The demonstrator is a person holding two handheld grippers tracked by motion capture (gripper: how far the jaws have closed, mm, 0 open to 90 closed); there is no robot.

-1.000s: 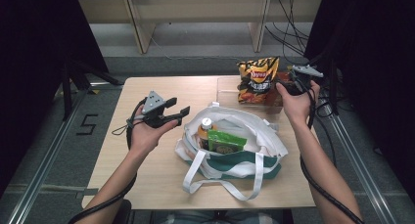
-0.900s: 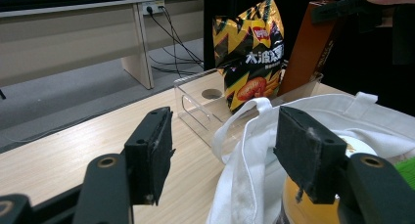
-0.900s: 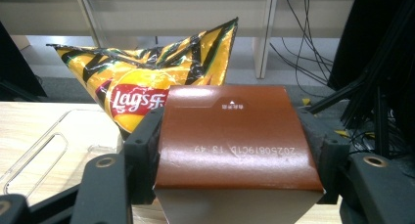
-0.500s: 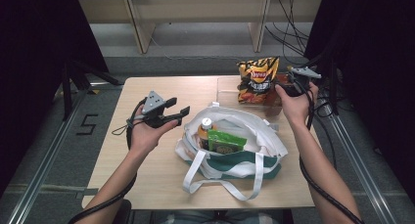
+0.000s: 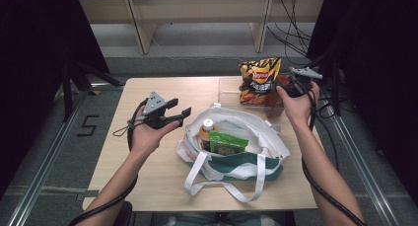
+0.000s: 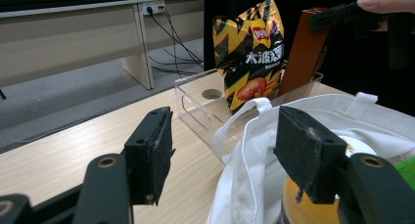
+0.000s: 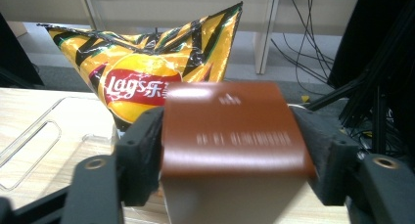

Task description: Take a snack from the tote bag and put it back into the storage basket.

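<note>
The wooden worktop [image 5: 162,186] carries everything. At its centre, toward 5 o'clock, sits a white and green tote bag [image 5: 256,137], mouth open, with a green packet [image 5: 227,143] and an orange bottle with a white cap [image 5: 207,128] inside. At 1 o'clock a clear plastic bin [image 5: 231,90] holds an upright yellow Lay's chip bag [image 5: 259,80]. Just beside that bag, toward 3 o'clock, a brown box [image 7: 230,131] stands in the bin between the jaws of the right gripper [image 5: 296,85]. The jaws have just been opening and stand wide, with the box close against both pads; whether they press it cannot be told. The left gripper [image 5: 175,111] hovers at 9 o'clock of the tote, jaws apart and holding nothing.
</note>
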